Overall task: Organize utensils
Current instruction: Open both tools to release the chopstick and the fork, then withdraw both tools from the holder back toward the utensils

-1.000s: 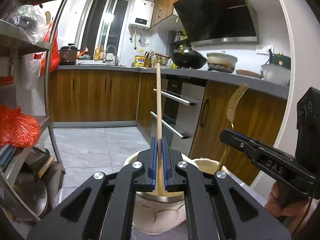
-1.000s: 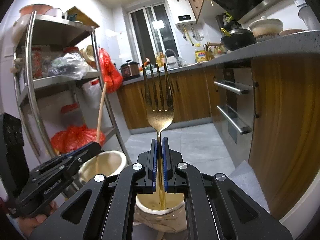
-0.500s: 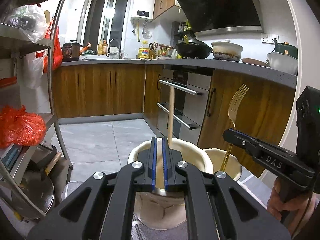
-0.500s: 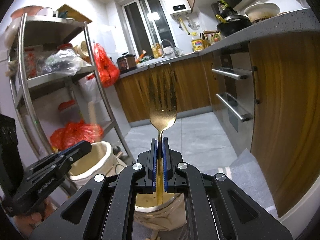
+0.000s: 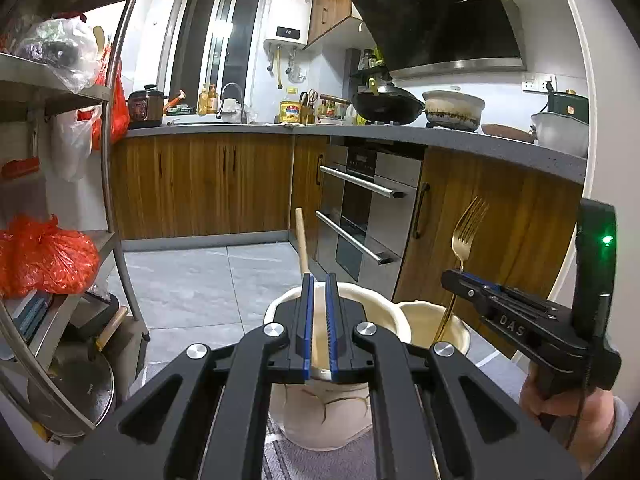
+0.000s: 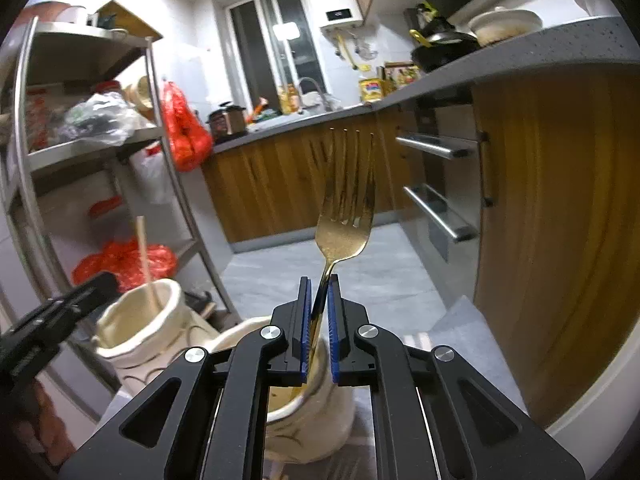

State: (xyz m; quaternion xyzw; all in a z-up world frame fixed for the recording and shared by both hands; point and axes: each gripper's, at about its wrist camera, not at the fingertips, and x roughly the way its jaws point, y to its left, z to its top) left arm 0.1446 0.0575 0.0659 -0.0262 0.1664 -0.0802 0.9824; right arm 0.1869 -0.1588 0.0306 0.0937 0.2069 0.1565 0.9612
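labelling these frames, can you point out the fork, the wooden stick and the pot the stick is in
fork (image 6: 344,236), right wrist view, on the base of the tines
wooden stick (image 5: 301,240), left wrist view, on the upper shaft
pot (image 6: 132,336), right wrist view, on the outer wall

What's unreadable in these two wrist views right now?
- Wooden stick, lower end: both views, hidden inside its holder.
- Fork, handle tip: right wrist view, behind the right gripper fingers and the second holder wall.
- Right gripper's hold on the fork: gap too narrow to judge.
- Holder bases: covered by gripper bodies.
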